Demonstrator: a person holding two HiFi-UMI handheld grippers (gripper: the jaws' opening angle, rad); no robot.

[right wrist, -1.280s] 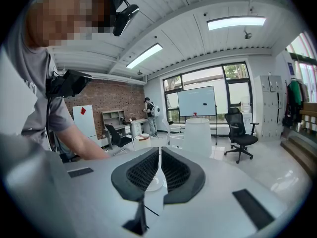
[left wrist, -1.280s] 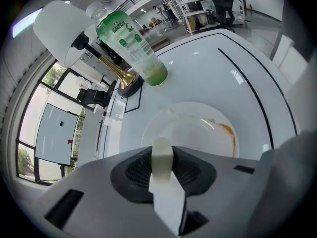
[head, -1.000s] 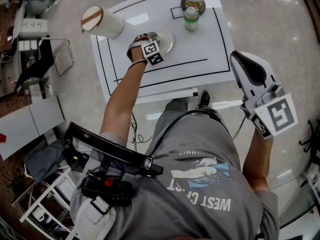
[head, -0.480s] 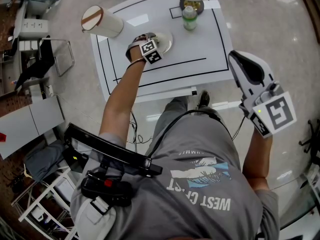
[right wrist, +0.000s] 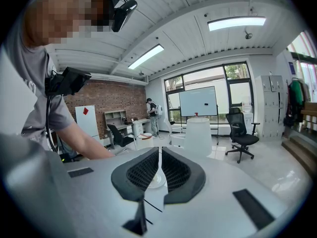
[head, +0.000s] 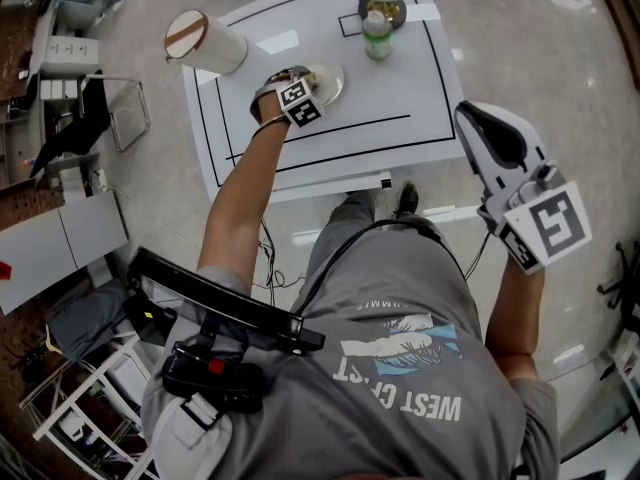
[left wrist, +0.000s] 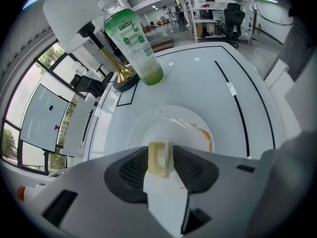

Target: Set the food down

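Left gripper (left wrist: 161, 155) fingers have just spread around the pale yellow food cube (left wrist: 159, 166) above the round white plate (left wrist: 143, 125) at frame centre, likely releasing it; right gripper (right wrist: 159, 165) fingers pressed together, empty; next, lift straight clear.

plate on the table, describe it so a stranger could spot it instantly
On the white table marked with black lines, look near the green bottle and brass lamp base. The plate is the only round white dish, smeared orange at one edge.
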